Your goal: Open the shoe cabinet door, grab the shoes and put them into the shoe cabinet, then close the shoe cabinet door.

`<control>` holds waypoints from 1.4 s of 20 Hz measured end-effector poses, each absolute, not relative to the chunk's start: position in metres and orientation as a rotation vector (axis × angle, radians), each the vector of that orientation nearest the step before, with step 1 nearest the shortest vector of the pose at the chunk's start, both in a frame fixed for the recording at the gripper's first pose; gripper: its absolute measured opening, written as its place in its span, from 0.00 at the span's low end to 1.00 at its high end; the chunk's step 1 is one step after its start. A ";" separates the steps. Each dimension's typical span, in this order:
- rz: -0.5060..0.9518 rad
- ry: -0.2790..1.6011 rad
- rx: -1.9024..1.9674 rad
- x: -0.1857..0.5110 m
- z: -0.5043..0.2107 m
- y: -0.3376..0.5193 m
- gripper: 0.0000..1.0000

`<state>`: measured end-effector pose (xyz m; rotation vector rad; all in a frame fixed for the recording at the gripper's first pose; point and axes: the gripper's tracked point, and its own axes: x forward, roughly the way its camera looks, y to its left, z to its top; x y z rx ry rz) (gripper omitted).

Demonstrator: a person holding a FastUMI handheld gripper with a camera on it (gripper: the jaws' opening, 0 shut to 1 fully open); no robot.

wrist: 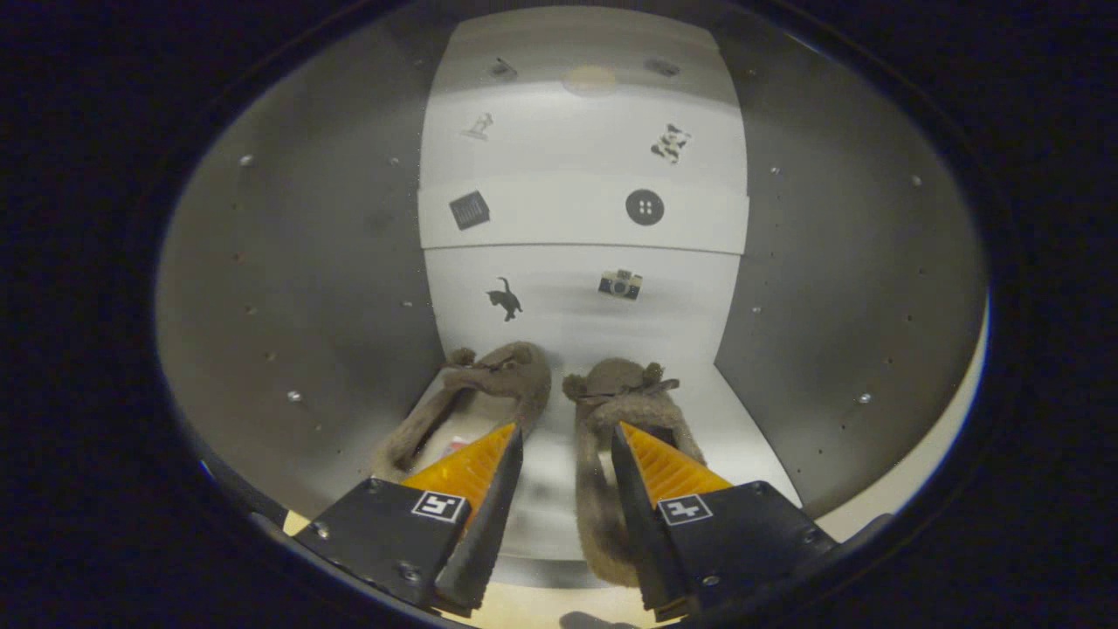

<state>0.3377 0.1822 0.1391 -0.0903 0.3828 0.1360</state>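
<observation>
Fuzzy brown slippers point(559, 411) beside spread jaws

Light is strongest on the far back wall point(581, 210) of the cabinet; the side walls point(297, 288) go dim and grey near the opening. Straight lines bend strongly. The picture is a little soft, with slight blur.

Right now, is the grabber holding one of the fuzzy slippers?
No, nothing is held. The gripper is open, its fingers spread apart, with bare cabinet floor between them. Both slippers, left and right, sit inside the cabinet.
</observation>
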 end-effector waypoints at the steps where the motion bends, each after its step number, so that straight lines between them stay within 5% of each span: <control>1: 0.142 0.350 -0.105 0.325 0.148 0.181 0.66; 4: 0.177 0.277 -0.109 0.281 0.171 0.182 0.66; 10: 0.255 0.170 -0.096 0.173 0.217 0.178 1.00; 18: 0.278 0.110 -0.062 0.036 0.250 0.139 1.00; 28: 0.200 0.087 -0.045 -0.046 0.261 0.081 1.00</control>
